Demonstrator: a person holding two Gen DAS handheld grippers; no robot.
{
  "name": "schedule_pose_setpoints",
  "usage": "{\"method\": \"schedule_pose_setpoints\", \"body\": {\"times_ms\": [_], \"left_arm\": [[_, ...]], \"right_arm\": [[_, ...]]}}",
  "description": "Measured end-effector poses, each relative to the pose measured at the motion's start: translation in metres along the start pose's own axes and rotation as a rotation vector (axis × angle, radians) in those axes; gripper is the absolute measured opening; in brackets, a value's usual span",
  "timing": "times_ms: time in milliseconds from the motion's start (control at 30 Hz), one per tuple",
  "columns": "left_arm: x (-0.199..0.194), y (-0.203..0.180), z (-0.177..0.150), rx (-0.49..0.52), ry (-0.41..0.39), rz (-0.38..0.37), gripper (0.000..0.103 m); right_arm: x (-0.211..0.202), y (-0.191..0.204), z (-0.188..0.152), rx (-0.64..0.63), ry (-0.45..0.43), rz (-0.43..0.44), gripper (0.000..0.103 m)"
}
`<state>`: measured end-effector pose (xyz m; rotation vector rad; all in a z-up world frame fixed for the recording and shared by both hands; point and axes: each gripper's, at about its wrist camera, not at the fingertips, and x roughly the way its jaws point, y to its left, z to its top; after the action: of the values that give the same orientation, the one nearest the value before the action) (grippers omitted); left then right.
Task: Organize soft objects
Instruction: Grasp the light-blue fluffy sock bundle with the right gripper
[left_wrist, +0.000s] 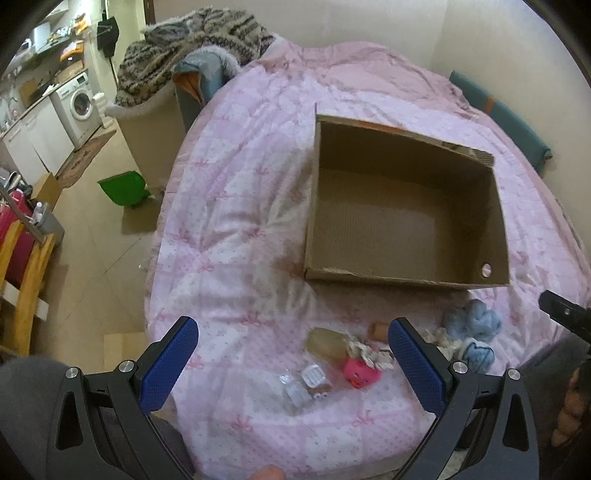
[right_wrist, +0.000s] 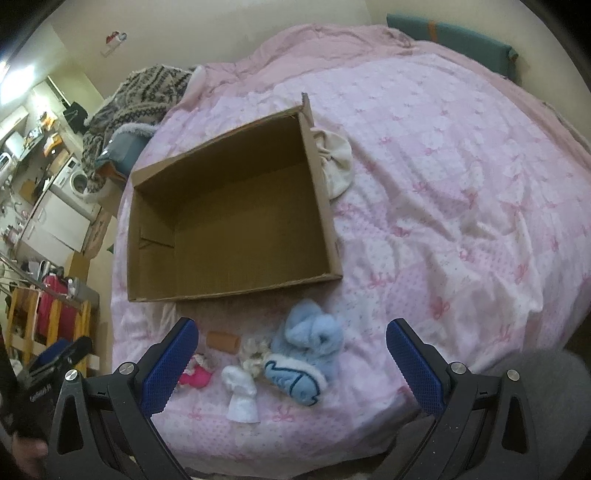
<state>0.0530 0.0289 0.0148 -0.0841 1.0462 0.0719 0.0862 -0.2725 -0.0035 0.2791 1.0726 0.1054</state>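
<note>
An empty open cardboard box (left_wrist: 402, 221) (right_wrist: 236, 225) lies on the pink bedspread (left_wrist: 240, 206) (right_wrist: 443, 184). In front of it lies a cluster of small soft things: fluffy blue slippers (right_wrist: 306, 350) (left_wrist: 474, 332), a white sock (right_wrist: 242, 393), a pink toy (left_wrist: 360, 373) (right_wrist: 195, 376), a small doll (left_wrist: 332, 345), a tan tube (right_wrist: 223, 340) and small clear plastic pieces (left_wrist: 299, 387). My left gripper (left_wrist: 291, 365) is open and empty above the doll and pink toy. My right gripper (right_wrist: 291, 365) is open and empty above the slippers and sock.
A cream fabric pouch (right_wrist: 336, 166) lies against the box's right wall. A patterned blanket (left_wrist: 192, 40) is heaped on a chair beside the bed. A green bin (left_wrist: 123, 188), washing machine (left_wrist: 79, 103) and wooden rack (left_wrist: 26, 277) stand on the floor at left.
</note>
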Motion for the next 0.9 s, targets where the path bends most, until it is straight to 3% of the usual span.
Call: {"method": "schedule_pose_setpoints", "body": {"times_ms": [200,400,467,733,867,900], "left_arm": [[0.028,0.007,0.015,-0.004,0.084,0.016,0.103],[0.055,0.016,0.006,-0.027,0.141,0.038,0.103],[0.061,0.019,0.003,-0.040,0.160,0.035,0.103],[0.072,0.024,0.002,-0.066,0.184,0.019,0.103],[0.074,0.027,0.001,-0.088,0.199,0.017,0.103],[0.075,0.027,0.001,-0.090,0.201,0.015,0.103]], "right_arm": [[0.020,-0.016,0.018,0.018,0.115,0.040,0.103],[0.052,-0.033,0.019,0.122,0.214,0.051,0.103],[0.064,-0.033,0.018,0.139,0.240,0.063,0.092],[0.127,-0.012,-0.003,0.084,0.401,0.000,0.091],[0.133,0.001,-0.011,0.011,0.392,-0.058,0.090],[0.132,0.003,-0.010,-0.002,0.383,-0.067,0.086]]}}
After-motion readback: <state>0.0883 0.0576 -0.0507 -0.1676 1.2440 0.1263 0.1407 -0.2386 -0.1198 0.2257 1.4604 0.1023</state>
